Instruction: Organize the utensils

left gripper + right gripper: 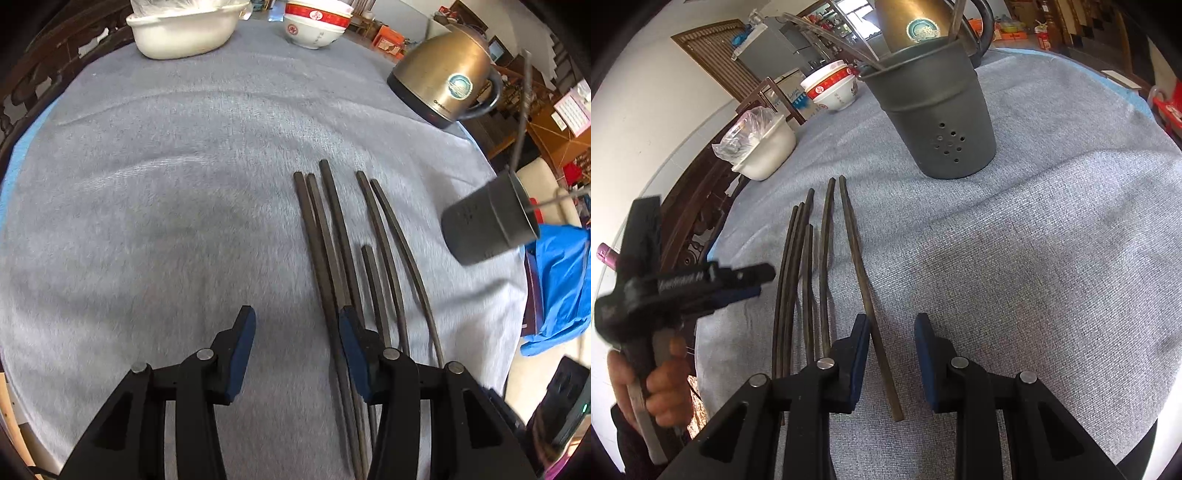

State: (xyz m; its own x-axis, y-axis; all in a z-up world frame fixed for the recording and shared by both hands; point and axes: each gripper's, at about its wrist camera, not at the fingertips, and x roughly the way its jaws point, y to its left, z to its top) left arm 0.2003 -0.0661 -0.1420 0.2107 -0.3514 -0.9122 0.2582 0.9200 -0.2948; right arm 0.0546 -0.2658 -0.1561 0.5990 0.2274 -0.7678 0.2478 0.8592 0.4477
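On the round worktop, which is covered by a grey-blue cloth, a brass-coloured kettle, a white tub and stacked red-and-white bowls are seen along the far edge. A grey perforated holder stands nearer, upright on the cloth, with a few thin utensils already leaning inside it. Six dark chopsticks are laid roughly parallel on the cloth between the two pairs of tongs, well apart from the holder. The left tongs are held apart over bare cloth, the right-hand pad lying over the leftmost sticks and nothing gripped. The right tongs are also held apart, with the outermost chopstick passing between the pads; no pad is seen pressing on it. The work is judged to be partly done, most sticks remaining to be moved. Several risks can be foreseen: a thin stick could be pinched off-centre and pivot out of the pads; neighbouring sticks could be nudged or rolled if the tongs are lowered askew; and the light holder could be tipped if a stick is driven against its rim.
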